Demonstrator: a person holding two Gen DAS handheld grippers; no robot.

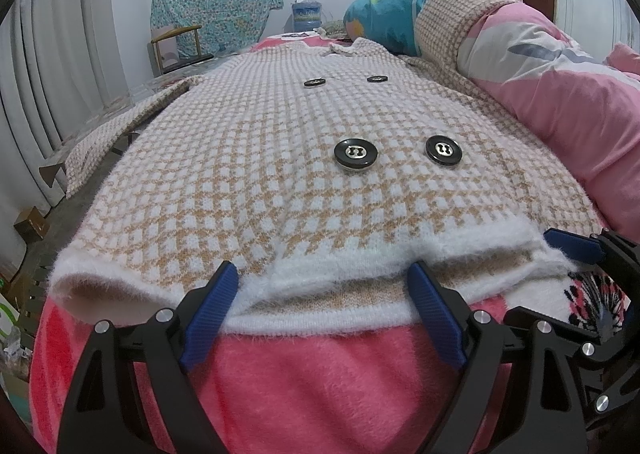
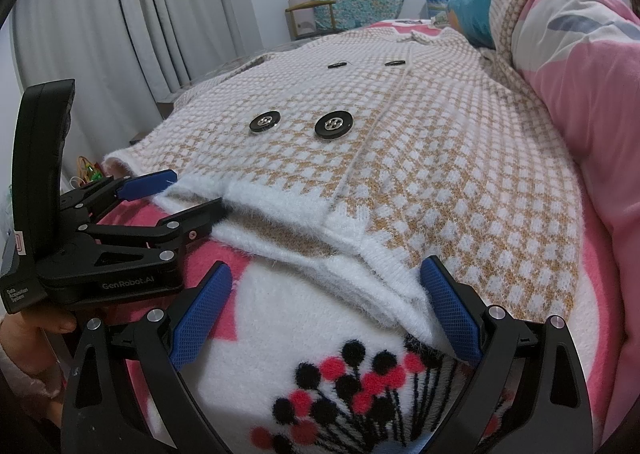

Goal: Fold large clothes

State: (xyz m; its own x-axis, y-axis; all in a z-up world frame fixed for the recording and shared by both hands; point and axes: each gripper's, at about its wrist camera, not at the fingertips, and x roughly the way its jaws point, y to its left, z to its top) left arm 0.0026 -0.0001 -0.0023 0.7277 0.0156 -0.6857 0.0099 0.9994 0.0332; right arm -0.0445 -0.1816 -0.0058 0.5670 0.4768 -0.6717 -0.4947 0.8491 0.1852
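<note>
A tan-and-white checked knit cardigan (image 1: 288, 182) with large black buttons (image 1: 356, 155) lies flat on a pink fleece blanket (image 1: 312, 374), its fuzzy white hem (image 1: 320, 278) nearest me. My left gripper (image 1: 324, 278) is open, its blue pads either side of the hem. My right gripper (image 2: 326, 286) is open at the hem's right part (image 2: 360, 274); it also shows in the left wrist view (image 1: 576, 244). The cardigan (image 2: 400, 158) fills the right wrist view, where the left gripper (image 2: 176, 194) sits at the hem's left corner.
A rolled pink and grey quilt (image 1: 560, 86) and a teal pillow (image 1: 384, 18) lie along the right side. The bed edge drops off at left toward grey curtains (image 2: 120, 22). A wooden chair (image 1: 176, 46) draped with floral cloth stands at the back.
</note>
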